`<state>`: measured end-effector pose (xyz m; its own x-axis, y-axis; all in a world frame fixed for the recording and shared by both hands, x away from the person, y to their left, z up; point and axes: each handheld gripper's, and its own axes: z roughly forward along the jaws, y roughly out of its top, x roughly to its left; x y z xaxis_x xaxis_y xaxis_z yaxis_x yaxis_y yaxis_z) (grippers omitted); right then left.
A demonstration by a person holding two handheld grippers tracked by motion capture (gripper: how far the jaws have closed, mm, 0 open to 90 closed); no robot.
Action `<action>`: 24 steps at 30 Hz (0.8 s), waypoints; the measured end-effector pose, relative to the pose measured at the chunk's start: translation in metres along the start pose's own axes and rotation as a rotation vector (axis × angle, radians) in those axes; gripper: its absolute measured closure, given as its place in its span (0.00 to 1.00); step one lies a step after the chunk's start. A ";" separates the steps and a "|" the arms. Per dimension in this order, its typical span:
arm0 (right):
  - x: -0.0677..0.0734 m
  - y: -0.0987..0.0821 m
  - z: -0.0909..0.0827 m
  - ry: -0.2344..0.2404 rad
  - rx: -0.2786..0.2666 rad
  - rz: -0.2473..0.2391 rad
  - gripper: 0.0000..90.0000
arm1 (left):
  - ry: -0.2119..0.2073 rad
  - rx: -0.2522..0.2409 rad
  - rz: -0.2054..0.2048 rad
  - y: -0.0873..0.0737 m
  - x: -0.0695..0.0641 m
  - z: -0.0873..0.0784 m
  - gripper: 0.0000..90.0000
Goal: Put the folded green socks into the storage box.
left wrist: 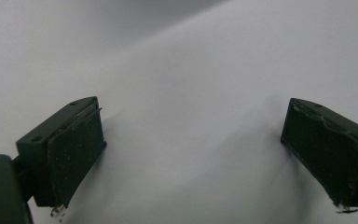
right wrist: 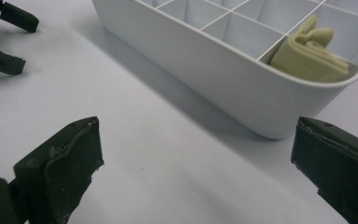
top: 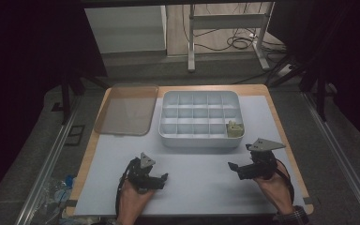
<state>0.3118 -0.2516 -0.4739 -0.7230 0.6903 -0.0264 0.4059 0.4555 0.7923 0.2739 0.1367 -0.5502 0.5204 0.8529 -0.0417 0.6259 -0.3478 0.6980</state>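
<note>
A white box (top: 199,119) divided into several compartments stands at the middle back of the table. A folded pale yellow-green cloth (top: 235,129) lies in its front right corner compartment; the right gripper view shows the cloth (right wrist: 314,53) tucked against the box's rounded wall (right wrist: 242,88). My right gripper (top: 234,171) hovers in front of that corner, open, with nothing between its jaws (right wrist: 196,172). My left gripper (top: 163,182) rests low over the white mat at front left, also open and empty (left wrist: 193,154). Its jaws point toward the right gripper.
A clear tinted lid (top: 126,108) lies flat to the left of the box. A white mat (top: 192,197) covers the wooden table. The left gripper's jaws (right wrist: 7,39) appear at the top left of the right gripper view. Cables and a desk frame (top: 225,23) lie beyond the table.
</note>
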 end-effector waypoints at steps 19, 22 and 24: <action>0.015 -0.031 0.017 -0.016 0.053 -0.016 0.03 | 0.000 -0.001 -0.001 0.000 0.000 0.000 0.06; 0.017 -0.035 0.021 -0.024 0.066 -0.020 0.03 | 0.000 -0.001 -0.001 0.000 0.000 0.000 0.06; 0.018 -0.040 0.025 -0.029 0.079 -0.024 0.03 | 0.000 -0.001 0.000 0.000 0.000 0.000 0.06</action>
<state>0.2960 -0.2432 -0.5211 -0.7171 0.6940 -0.0639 0.4320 0.5146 0.7407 0.2739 0.1367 -0.5503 0.5200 0.8532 -0.0415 0.6254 -0.3472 0.6988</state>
